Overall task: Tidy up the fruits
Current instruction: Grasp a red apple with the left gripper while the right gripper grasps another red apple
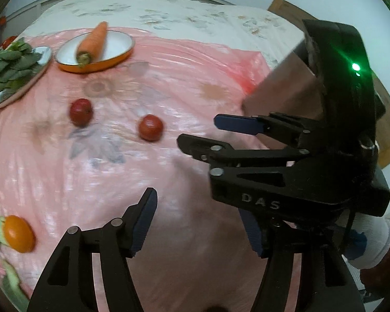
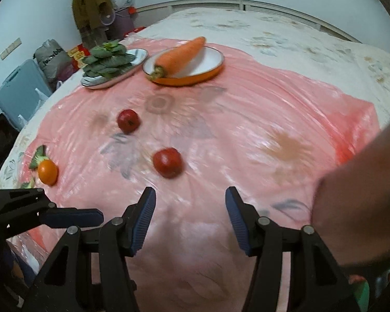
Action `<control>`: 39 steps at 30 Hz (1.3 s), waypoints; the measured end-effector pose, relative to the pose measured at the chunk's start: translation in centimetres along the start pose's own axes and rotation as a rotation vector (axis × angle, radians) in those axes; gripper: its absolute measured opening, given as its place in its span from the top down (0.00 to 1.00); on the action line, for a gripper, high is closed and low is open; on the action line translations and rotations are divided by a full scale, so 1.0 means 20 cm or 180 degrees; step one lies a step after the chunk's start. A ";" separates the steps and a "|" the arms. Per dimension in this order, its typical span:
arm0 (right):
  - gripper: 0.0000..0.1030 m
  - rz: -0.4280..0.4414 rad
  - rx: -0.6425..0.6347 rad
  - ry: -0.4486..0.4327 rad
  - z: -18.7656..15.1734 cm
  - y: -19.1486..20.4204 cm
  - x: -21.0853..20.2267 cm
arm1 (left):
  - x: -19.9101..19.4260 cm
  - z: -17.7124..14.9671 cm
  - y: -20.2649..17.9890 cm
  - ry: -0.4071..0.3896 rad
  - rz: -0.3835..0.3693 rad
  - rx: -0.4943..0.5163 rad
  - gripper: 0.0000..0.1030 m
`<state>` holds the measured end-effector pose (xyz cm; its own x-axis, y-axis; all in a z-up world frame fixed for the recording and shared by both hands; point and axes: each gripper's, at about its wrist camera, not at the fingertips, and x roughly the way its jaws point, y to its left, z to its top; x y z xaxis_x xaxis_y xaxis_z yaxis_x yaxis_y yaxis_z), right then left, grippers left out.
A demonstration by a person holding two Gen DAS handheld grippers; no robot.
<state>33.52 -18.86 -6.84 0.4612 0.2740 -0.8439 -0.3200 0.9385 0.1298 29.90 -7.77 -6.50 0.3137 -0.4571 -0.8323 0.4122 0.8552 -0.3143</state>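
Note:
Two red tomatoes lie on the pink plastic sheet: a far one [image 1: 80,112] [image 2: 128,120] and a nearer one [image 1: 150,127] [image 2: 168,162]. An orange tomato [image 1: 18,233] [image 2: 47,172] lies at the left beside green leaves. A carrot [image 1: 92,43] [image 2: 179,56] rests on an orange-rimmed plate [image 1: 117,48] [image 2: 210,62]. My left gripper [image 1: 199,223] is open and empty above the sheet. My right gripper [image 2: 191,218] is open and empty, short of the nearer tomato; it also shows in the left wrist view [image 1: 202,132].
An oval plate of leafy greens [image 1: 10,70] [image 2: 109,63] stands left of the carrot plate. The pink sheet [image 2: 273,130] covers a floral cloth. Bags and a blue chair [image 2: 20,91] stand off the left edge. A forearm [image 2: 358,195] fills the right side.

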 end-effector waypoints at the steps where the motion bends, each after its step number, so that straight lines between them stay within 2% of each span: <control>1: 0.28 0.0018 -0.0011 -0.0010 0.01 0.02 0.01 | -0.01 0.00 0.03 0.0008 0.0070 -0.0024 0.44; 8: 0.28 0.0169 -0.0019 -0.0008 0.10 0.08 0.09 | -0.08 0.05 0.26 -0.0024 0.0531 -0.0181 0.44; 13: 0.40 0.0213 -0.0080 0.0019 0.13 0.11 0.16 | -0.06 0.15 0.40 -0.0094 0.0772 -0.0196 0.44; 17: 0.55 0.0197 -0.0134 0.0084 0.15 0.11 0.23 | -0.01 0.26 0.48 -0.0186 0.0834 -0.0201 0.46; 20: 0.57 0.0199 -0.0151 0.0109 0.16 0.11 0.26 | 0.06 0.33 0.53 -0.0199 0.0894 -0.0174 0.52; 21: 0.61 0.0198 -0.0157 0.0120 0.16 0.11 0.27 | 0.07 0.34 0.53 -0.0193 0.0907 -0.0157 0.54; 25: 0.66 0.0199 -0.0193 0.0175 0.15 0.10 0.30 | 0.17 0.39 0.54 -0.0125 0.0963 -0.0052 0.61; 26: 0.71 0.0199 -0.0209 0.0199 0.15 0.10 0.32 | 0.20 0.39 0.54 -0.0091 0.0974 -0.0026 0.62; 28: 0.71 0.0200 -0.0233 0.0226 0.15 0.10 0.33 | 0.23 0.39 0.54 -0.0042 0.0983 -0.0001 0.65; 30: 0.79 0.0201 -0.0243 0.0233 0.14 0.10 0.34 | 0.27 0.39 0.54 -0.0001 0.1026 0.0044 0.68; 33: 0.79 0.0205 -0.0264 0.0253 0.14 0.09 0.36 | 0.30 0.38 0.53 0.0006 0.1063 0.0116 0.72; 39: 0.80 0.0330 -0.0225 0.0250 0.14 0.06 0.36 | 0.28 0.36 0.53 -0.0105 0.1059 0.0150 0.73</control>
<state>38.79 -15.24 -11.34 0.3574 0.3489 -0.8663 -0.4214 0.8880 0.1838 42.21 -3.07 -11.13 0.4649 -0.1633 -0.8702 0.3214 0.9469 -0.0060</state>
